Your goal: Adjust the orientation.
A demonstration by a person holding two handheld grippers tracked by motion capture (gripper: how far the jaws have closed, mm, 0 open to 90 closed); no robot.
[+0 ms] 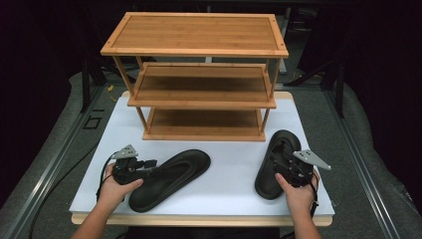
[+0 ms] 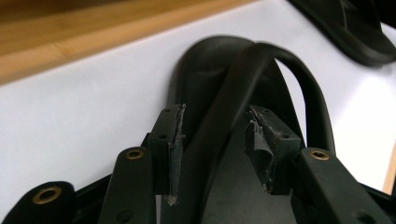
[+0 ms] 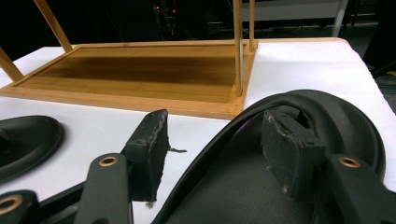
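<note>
Two black flip-flops lie on the white tabletop (image 1: 234,169) in front of a wooden shoe rack (image 1: 199,74). The left flip-flop (image 1: 174,174) lies slantwise, toe toward the rack. My left gripper (image 1: 149,167) is at its heel end, open, and in the left gripper view its jaws (image 2: 217,113) straddle the strap (image 2: 243,60) with a gap on both sides. The right flip-flop (image 1: 283,139) lies near the right edge. My right gripper (image 1: 282,155) is over its middle, open; the right gripper view shows the strap (image 3: 219,140) running between the two pads (image 3: 149,149) untouched.
The rack has three bamboo shelves; its lowest shelf (image 3: 140,70) rests on the table just beyond both flip-flops. The table's front edge (image 1: 199,219) is close to the person's hands. Dark floor and metal rails surround the table.
</note>
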